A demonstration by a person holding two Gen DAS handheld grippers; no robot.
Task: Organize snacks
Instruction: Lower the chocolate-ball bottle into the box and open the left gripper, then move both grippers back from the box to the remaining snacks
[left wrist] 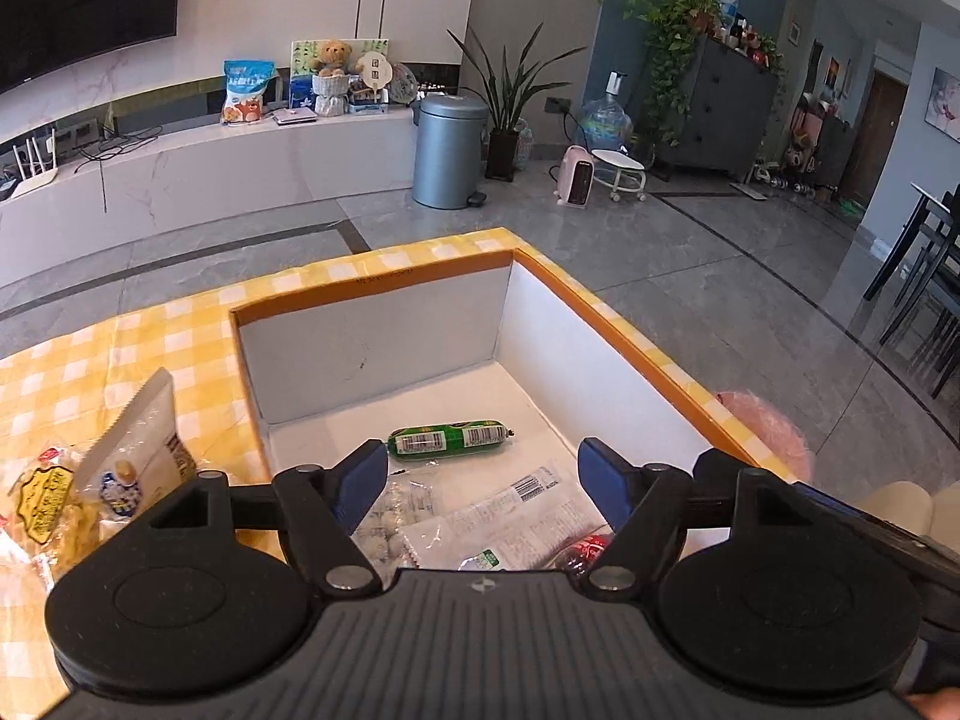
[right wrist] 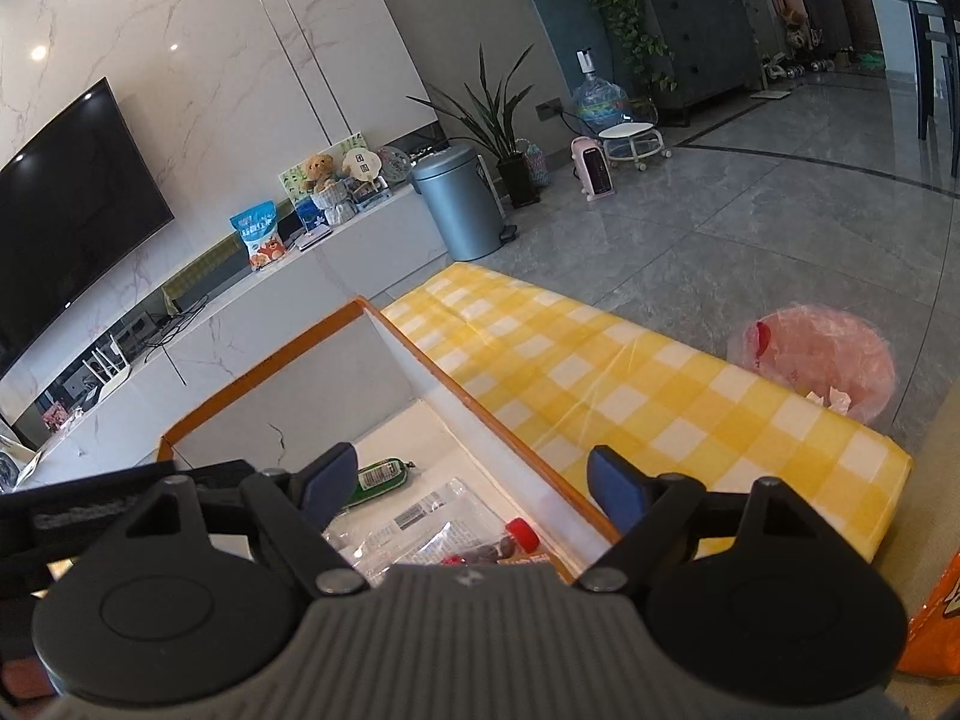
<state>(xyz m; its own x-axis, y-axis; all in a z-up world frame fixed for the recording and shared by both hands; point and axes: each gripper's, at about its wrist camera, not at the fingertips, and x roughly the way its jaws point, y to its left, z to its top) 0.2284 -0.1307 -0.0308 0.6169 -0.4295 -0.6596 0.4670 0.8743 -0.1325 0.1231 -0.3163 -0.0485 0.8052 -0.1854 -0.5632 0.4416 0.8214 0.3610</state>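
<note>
We look over a table point(left wrist: 84, 360) covered in yellow check, on which an orange-rimmed box point(left wrist: 384, 285) with white inner walls stands at the far right corner. The left hand-held gripper point(left wrist: 480, 474) hovers over the box's near edge with its blue pads apart and nothing between them. The right hand-held gripper point(right wrist: 471, 489) hangs over the box's right wall, likewise spread and empty. Several snacks already lie on the box floor: clear printed packets point(left wrist: 510, 516), a red-topped item point(right wrist: 521, 534) at the near right, and a green sausage point(left wrist: 449, 439) toward the middle. Outside the box, at the table's left edge, a white pouch point(left wrist: 144, 450) leans beside a yellow-labelled bag point(left wrist: 45, 504). We judge the step to fall between deposits, with sorting partly done. The next move calls for the left hand-held gripper to swing toward the left edge, straddle the white pouch and close on it.
</note>
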